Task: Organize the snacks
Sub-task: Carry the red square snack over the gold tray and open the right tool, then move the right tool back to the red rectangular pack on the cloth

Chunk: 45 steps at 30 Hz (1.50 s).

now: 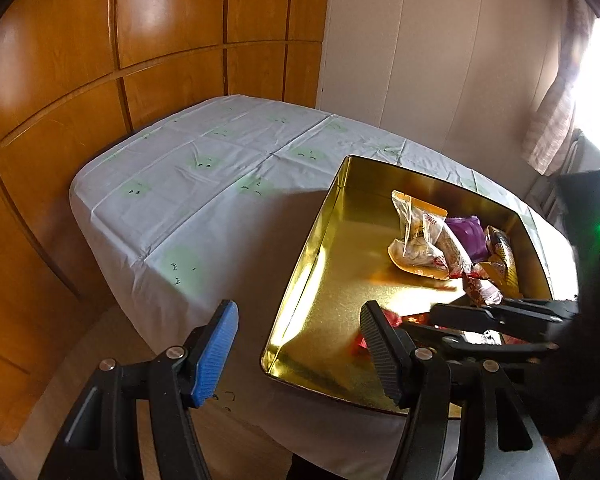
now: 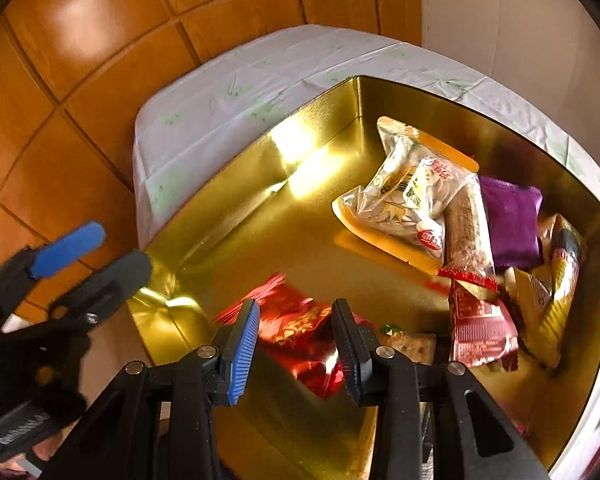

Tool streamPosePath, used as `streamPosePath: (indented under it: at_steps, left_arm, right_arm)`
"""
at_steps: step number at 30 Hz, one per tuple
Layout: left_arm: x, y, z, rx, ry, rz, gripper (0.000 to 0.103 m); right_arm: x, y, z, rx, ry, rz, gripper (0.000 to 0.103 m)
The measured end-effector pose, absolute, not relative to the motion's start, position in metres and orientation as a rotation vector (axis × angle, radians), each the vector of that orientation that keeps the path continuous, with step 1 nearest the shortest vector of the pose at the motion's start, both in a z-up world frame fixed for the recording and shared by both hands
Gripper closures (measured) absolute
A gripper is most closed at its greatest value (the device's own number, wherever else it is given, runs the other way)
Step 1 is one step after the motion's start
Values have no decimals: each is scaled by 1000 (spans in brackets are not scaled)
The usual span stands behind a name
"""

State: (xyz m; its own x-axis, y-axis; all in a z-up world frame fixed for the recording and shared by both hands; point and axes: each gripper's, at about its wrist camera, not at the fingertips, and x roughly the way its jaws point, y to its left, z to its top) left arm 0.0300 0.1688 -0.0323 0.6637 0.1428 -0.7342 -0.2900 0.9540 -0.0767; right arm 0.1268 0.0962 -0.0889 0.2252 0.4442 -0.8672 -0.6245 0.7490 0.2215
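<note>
A gold tin tray (image 1: 324,280) (image 2: 228,208) sits on the white-clothed table and holds several snack packs: a clear seed pack with orange edge (image 1: 416,236) (image 2: 408,196), a purple pack (image 1: 466,236) (image 2: 512,220), a brown bar (image 2: 468,224) and a dark red pack (image 2: 480,320). My right gripper (image 2: 296,340) is open just above a shiny red packet (image 2: 300,332) lying on the tray floor. It also shows in the left wrist view (image 1: 496,320). My left gripper (image 1: 300,348) is open and empty at the tray's near left corner, seen too in the right wrist view (image 2: 88,256).
The table's white cloth (image 1: 204,184) with green faces is bare to the left of the tray. Wooden panel walls (image 1: 100,60) stand behind and left. A curtain and bright window (image 1: 560,120) are at the right. More packs (image 2: 556,280) pile against the tray's right wall.
</note>
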Motion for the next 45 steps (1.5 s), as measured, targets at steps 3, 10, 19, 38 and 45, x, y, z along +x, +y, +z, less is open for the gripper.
streamPosePath:
  at_steps: [3,10,19,38,45]
  left_arm:
    - [29,172,-34,-203,815,250,39]
    - [29,172,-35,-206,817,249,39]
    - [27,160,-31,-180,810,231,39]
    - [19,103,-22,-46,795,97,39]
    - [16,81,-18,9,785,57,39]
  right_arm:
    - [125,94,-100,-248,1164,699,65]
    - [121,65,-105,-229,1145,610,68]
    - [121,11,-76,20,1081,567,68]
    - [68,-56,-38,60,964,489,66]
    - [63,-87,-36,54,952,416,66]
